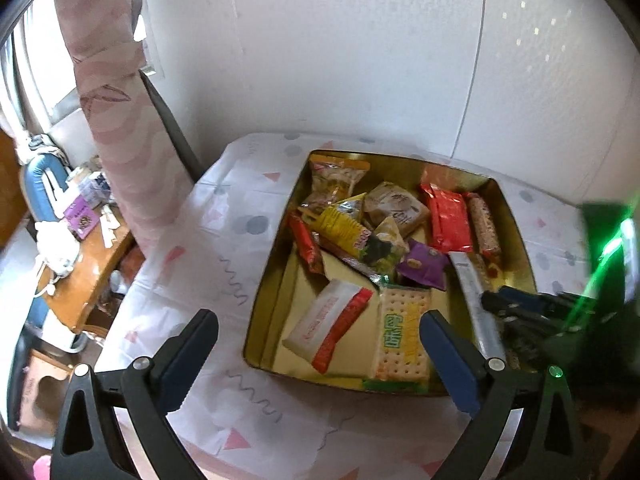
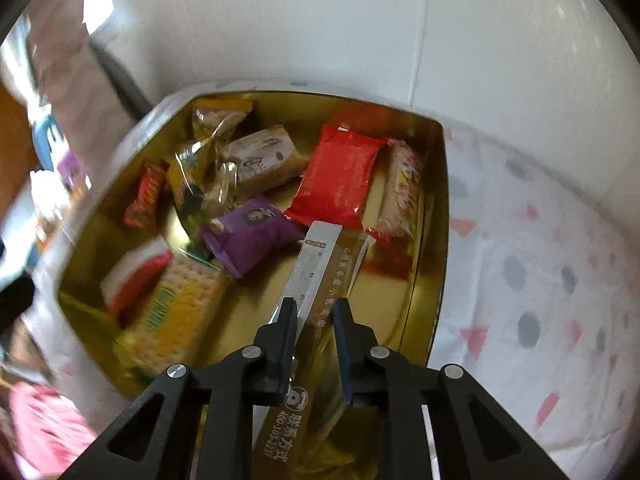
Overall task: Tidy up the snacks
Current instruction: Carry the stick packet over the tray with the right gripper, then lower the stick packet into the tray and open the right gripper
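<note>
A gold tin box point(image 1: 272, 280) point(image 2: 438, 208) holds several wrapped snacks: a red pack point(image 1: 450, 220) point(image 2: 338, 176), a purple pack point(image 1: 424, 264) point(image 2: 250, 232), a cracker pack point(image 1: 402, 332) point(image 2: 176, 312) and a white-and-red pack point(image 1: 332, 324). My right gripper point(image 2: 316, 308) point(image 1: 496, 304) is over the box's right side, its fingers closed around a long silver snack stick point(image 2: 316, 264) point(image 1: 476, 304) that slants into the box. My left gripper point(image 1: 320, 320) is open and empty above the box's near-left edge.
The box sits on a table under a white cloth point(image 1: 224, 240) point(image 2: 540, 280) with pink triangles and grey dots, against a white wall. A wooden desk point(image 1: 88, 264) with clutter and a pink curtain point(image 1: 116, 100) stand to the left.
</note>
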A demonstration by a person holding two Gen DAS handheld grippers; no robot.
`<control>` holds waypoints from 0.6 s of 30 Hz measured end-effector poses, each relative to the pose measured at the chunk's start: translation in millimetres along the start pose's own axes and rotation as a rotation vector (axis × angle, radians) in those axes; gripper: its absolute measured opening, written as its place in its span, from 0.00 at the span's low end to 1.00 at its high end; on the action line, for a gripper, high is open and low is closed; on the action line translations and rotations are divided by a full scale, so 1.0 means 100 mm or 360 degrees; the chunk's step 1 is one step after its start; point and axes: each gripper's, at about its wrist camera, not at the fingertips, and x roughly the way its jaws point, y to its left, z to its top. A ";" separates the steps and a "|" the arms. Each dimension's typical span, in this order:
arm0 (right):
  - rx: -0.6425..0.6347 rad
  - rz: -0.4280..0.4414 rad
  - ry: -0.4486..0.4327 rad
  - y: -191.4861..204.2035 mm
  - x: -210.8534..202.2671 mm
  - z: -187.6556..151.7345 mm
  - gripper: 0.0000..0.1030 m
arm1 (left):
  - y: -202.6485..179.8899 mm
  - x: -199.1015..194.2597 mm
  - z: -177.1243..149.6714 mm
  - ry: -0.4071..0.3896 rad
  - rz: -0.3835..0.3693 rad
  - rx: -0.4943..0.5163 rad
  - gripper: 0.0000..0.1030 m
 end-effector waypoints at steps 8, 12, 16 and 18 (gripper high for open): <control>0.0026 0.0205 0.0168 0.07 -0.17 -0.12 0.11 | 0.02 -0.03 0.00 -0.0030 0.0117 -0.0014 0.98; -0.0066 0.0137 0.0121 0.14 -0.06 -0.06 0.06 | -0.02 -0.05 0.00 -0.0032 0.0144 0.0003 0.98; -0.0049 0.0149 0.0101 0.12 0.05 0.01 0.06 | -0.05 -0.07 -0.02 -0.0025 0.0163 0.0036 0.98; -0.0052 0.0166 0.0104 0.12 0.06 0.00 0.06 | -0.06 -0.08 -0.02 -0.0028 0.0170 0.0040 0.98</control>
